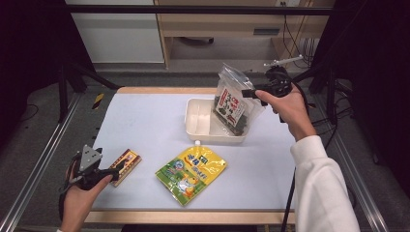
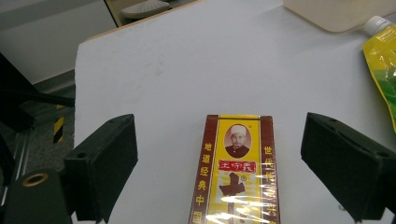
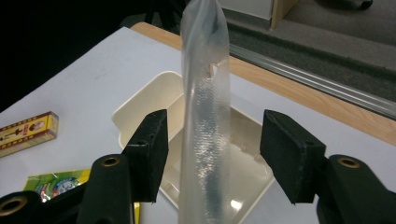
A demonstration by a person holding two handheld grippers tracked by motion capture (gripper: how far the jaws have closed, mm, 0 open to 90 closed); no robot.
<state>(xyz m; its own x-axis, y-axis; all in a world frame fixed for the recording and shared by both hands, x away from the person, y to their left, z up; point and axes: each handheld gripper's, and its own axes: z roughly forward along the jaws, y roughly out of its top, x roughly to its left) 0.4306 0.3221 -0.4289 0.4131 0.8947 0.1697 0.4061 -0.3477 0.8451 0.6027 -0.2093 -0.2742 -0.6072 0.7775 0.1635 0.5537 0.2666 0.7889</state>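
**Clear pouch stood in the tray between parted jaws; box lay between the other pair**

The right gripper (image 1: 249, 93) was at the far right of the white table (image 1: 150, 125), level with a clear plastic zip pouch of dark dried leaves with a red-and-white label (image 1: 233, 99). The pouch stood roughly upright, its lower end inside the shallow cream plastic tray (image 1: 198, 116) and its top rising above the tray's far rim. In the right gripper view the pouch (image 3: 205, 116) ran edge-on up the middle of the frame, between the two black jaws. Those jaws stood apart, with a gap visible on each side of the plastic; neither pad appeared to press it. The tray (image 3: 140, 109) lay below and behind the pouch.

The left gripper (image 1: 109, 173) was at the near left of the table, at the near end of a flat maroon-and-yellow cardboard box with a portrait and Chinese lettering (image 1: 126, 164). In the left gripper view the box (image 2: 236, 172) lay flat on the table midway between the jaws, which were spread wide and well clear of both its long sides.

A yellow-and-green spouted foil pouch with a white cap (image 1: 191, 173) lay flat near the table's front edge, just right of the box and in front of the tray.
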